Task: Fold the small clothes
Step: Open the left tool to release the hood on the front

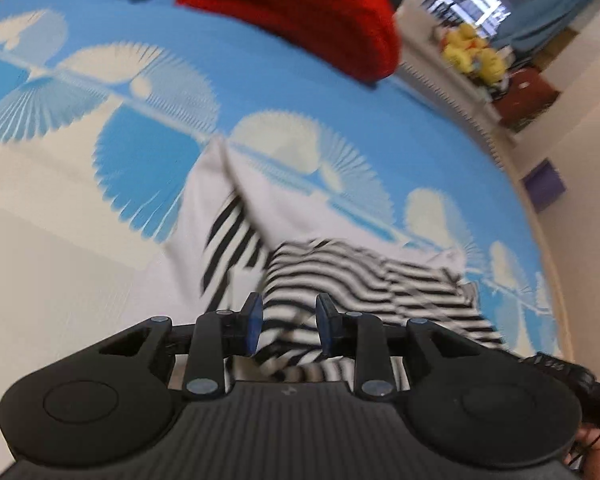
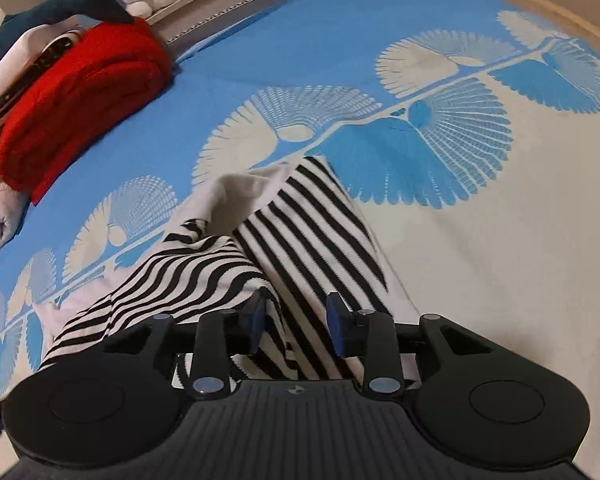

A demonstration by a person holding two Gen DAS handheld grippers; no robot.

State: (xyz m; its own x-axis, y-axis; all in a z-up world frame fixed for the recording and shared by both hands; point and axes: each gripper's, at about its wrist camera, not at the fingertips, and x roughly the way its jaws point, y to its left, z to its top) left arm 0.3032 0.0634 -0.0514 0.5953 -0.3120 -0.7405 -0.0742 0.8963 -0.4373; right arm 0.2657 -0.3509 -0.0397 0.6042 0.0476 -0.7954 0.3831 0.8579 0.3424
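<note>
We see a bed [image 2: 500, 272] under a blue and cream fan-patterned cover, a red garment [image 2: 80, 100] folded near its far edge. The striped top [image 2: 300, 240] lies rumpled mid-bed. Left gripper [image 1: 288, 326] and right gripper [image 2: 296, 326] hang narrowly parted over it, pads not pressing it.

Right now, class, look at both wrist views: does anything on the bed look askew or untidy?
Yes. The striped garment lies rumpled on the blue and white bedspread, one part bunched over another and its plain inner side turned out. Both the left gripper and right gripper stand open over it. The red folded item looks neat.
</note>
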